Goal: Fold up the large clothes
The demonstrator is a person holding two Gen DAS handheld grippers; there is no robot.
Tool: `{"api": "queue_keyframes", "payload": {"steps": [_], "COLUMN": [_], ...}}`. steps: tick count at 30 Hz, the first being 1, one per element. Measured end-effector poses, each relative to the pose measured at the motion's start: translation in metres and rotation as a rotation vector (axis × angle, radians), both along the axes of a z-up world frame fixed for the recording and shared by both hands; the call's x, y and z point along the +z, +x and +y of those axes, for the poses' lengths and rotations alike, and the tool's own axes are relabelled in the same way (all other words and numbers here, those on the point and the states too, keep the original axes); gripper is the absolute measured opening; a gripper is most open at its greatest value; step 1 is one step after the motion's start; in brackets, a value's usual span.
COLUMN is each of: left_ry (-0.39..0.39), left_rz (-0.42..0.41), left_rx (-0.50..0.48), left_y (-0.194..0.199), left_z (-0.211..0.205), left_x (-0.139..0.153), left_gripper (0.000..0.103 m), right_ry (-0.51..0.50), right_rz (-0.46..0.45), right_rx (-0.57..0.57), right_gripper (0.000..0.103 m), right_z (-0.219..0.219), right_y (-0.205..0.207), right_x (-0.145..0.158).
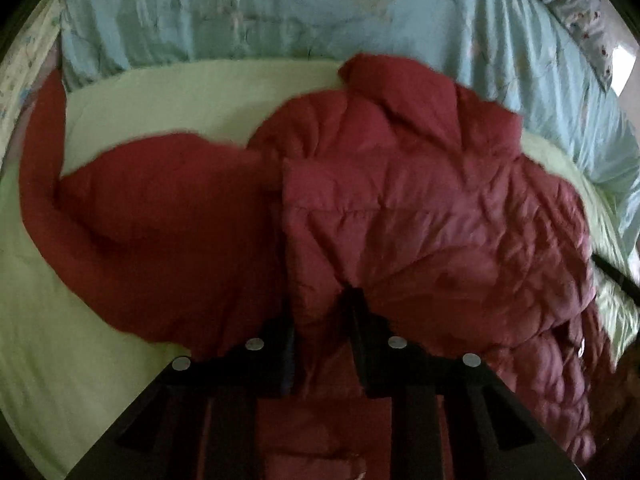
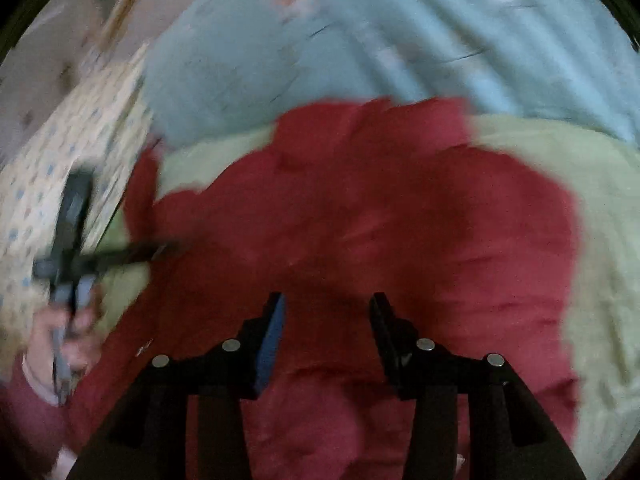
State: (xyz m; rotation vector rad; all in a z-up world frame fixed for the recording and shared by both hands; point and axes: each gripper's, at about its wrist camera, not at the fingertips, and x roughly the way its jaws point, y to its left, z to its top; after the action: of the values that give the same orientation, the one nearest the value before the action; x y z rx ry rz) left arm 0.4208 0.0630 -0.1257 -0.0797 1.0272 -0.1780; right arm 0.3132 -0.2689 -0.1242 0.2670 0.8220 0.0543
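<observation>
A large dark red quilted jacket [image 1: 420, 208] lies on a pale green sheet [image 1: 60, 320], one sleeve [image 1: 152, 208] stretched out to the left. My left gripper [image 1: 320, 304] is shut on a fold of the jacket's edge and holds it lifted. In the right wrist view the jacket [image 2: 360, 208] fills the middle, blurred by motion. My right gripper [image 2: 326, 308] is open and empty just above the red fabric. The left gripper [image 2: 72, 248] shows at the far left of that view, held in a hand.
A light blue floral duvet [image 1: 280, 12] is bunched along the far side of the bed and also shows in the right wrist view [image 2: 360, 40]. A cream patterned pillow [image 2: 60, 168] lies at the left. The green sheet [image 2: 600, 240] shows to the right of the jacket.
</observation>
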Motion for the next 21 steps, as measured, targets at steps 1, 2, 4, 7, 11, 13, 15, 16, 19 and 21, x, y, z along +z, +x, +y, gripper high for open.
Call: {"api": "queue_keyframes", "payload": {"steps": [1, 2, 4, 7, 11, 13, 15, 16, 19, 21], "left_ry": [0.002, 0.003, 0.007, 0.017, -0.063, -0.086, -0.022, 0.010, 0.018, -0.014], "left_rz": [0.001, -0.002, -0.027, -0.108, -0.197, -0.191, -0.160, -0.142, -0.028, -0.014], "left_rx": [0.001, 0.003, 0.017, 0.039, -0.025, -0.086, -0.099, -0.089, -0.044, -0.030], "left_y": [-0.001, -0.002, -0.009, -0.022, -0.032, -0.032, -0.017, -0.013, 0.020, 0.030], "left_z": [0.000, 0.000, 0.004, 0.004, -0.005, -0.018, -0.036, -0.037, -0.037, -0.033], "left_x": [-0.002, -0.002, 0.006, 0.029, 0.057, 0.056, 0.038, 0.033, -0.009, -0.023], "left_gripper": [0.029, 0.031, 0.032, 0.032, 0.032, 0.032, 0.032, 0.032, 0.032, 0.032], "right_ry": [0.004, 0.006, 0.001, -0.035, -0.097, -0.120, -0.147, -0.153, -0.158, -0.172], "right_rz": [0.000, 0.016, 0.068, 0.173, 0.198, 0.200, 0.203, 0.205, 0.212, 0.181], "right_rx": [-0.043, -0.092, -0.129, -0.152, -0.154, -0.164, -0.164, -0.164, -0.179, -0.174], "right_gripper": [0.050, 0.051, 0.052, 0.049, 0.050, 0.051, 0.051, 0.051, 0.051, 0.053], "right_z": [-0.012, -0.024, -0.040, -0.050, -0.049, -0.044, -0.039, -0.038, -0.037, -0.026], "right_y": [0.001, 0.005, 0.015, 0.031, 0.037, 0.039, 0.041, 0.042, 0.031, 0.024], "right_x": [0.001, -0.002, -0.012, -0.041, -0.057, -0.058, -0.060, -0.060, -0.055, -0.041]}}
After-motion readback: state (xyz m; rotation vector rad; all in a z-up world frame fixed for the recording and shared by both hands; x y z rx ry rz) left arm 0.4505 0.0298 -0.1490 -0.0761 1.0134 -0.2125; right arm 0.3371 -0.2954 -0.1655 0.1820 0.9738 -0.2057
